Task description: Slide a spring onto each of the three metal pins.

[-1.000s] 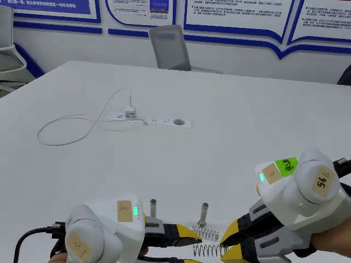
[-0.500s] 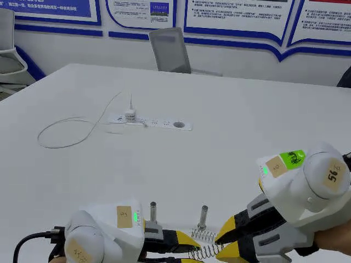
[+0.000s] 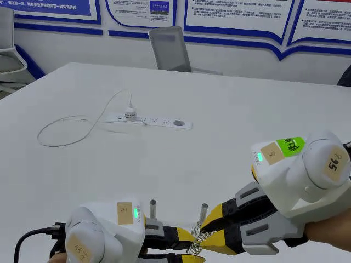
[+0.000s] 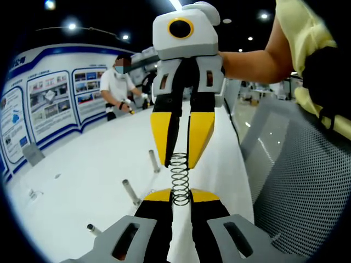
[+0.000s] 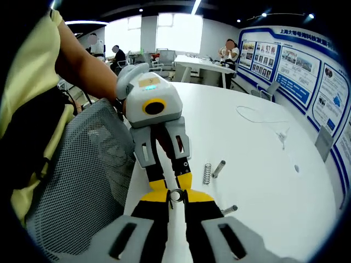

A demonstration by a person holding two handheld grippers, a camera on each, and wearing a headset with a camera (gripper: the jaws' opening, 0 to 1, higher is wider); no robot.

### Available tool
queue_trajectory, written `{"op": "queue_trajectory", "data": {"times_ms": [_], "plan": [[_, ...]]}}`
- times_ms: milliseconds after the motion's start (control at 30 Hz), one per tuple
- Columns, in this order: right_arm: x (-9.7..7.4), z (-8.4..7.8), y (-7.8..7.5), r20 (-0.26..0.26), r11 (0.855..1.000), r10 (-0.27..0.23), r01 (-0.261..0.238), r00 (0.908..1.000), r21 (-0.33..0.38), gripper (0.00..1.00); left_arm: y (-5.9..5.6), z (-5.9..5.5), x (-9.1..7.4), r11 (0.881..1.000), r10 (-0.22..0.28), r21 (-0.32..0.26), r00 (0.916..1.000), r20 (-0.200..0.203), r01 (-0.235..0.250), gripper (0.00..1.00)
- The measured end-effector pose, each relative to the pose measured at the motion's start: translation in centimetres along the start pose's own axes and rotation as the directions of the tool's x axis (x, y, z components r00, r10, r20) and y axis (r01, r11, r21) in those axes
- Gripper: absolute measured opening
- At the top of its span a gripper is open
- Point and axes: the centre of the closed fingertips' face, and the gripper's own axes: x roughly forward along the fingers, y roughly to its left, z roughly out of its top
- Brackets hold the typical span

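Spring point(image 4: 179, 178) held between my two grippers, over the near edge of the white table point(image 3: 230, 109). My left gripper point(image 4: 178, 196) has its yellow-tipped jaws closed on the end of the spring nearest me. My right gripper point(image 4: 179, 163) faces it from the other side, and its jaws pinch the far end, with a narrow gap left between them. In the right gripper view I look straight down the spring and see it as a small ring between the two sets of jaw tips.

Three metal pins stand on the table beside the spring in the left gripper view. The first pin point(image 4: 92, 229) is closest to the camera, the second pin point(image 4: 130, 192) comes next, and the third pin point(image 4: 154, 160) is near the right gripper's jaws. All three pins are bare.

A second spring point(image 5: 207, 173) lies on the table just beside one of the pins in the right gripper view.

From the head view, both white gripper bodies sit low in the picture, their jaws meeting just in front of two of the pins. Farther back on the table lies a white power strip point(image 3: 151, 119), and a grey chair point(image 3: 170, 48) stands at the far edge.
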Motion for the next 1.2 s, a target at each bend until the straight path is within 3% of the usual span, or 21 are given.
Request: {"op": "queue_trajectory", "data": {"times_ms": [600, 767, 933, 1200], "plan": [[0.5, 0.6, -0.3, 0.036, 1.000, -0.023, 0.022, 0.9991, 0.005, 0.11, 0.1, 0.3, 0.2, 1.000, -0.002, -0.011, 0.9998, 0.018, 0.003, 0.13], [0.1, 0.4, -0.8, 0.030, 0.999, -0.039, 0.039, 0.9988, 0.010, 0.11, 0.2, 0.1, 0.1, 1.000, 0.002, -0.030, 0.9999, 0.012, -0.002, 0.19], [-0.9, 0.0, -1.7, 0.034, 0.997, -0.071, 0.070, 0.9969, 0.024, 0.11, 1.1, -0.5, -1.1, 0.997, 0.041, -0.069, 0.9991, 0.015, -0.040, 0.23], [-2.4, -0.8, -2.8, 0.031, 0.992, -0.119, 0.118, 0.9924, 0.050, 0.11, 2.5, -1.3, -3.8, 0.977, 0.126, -0.177, 0.9911, 0.043, -0.117, 0.30]]}}
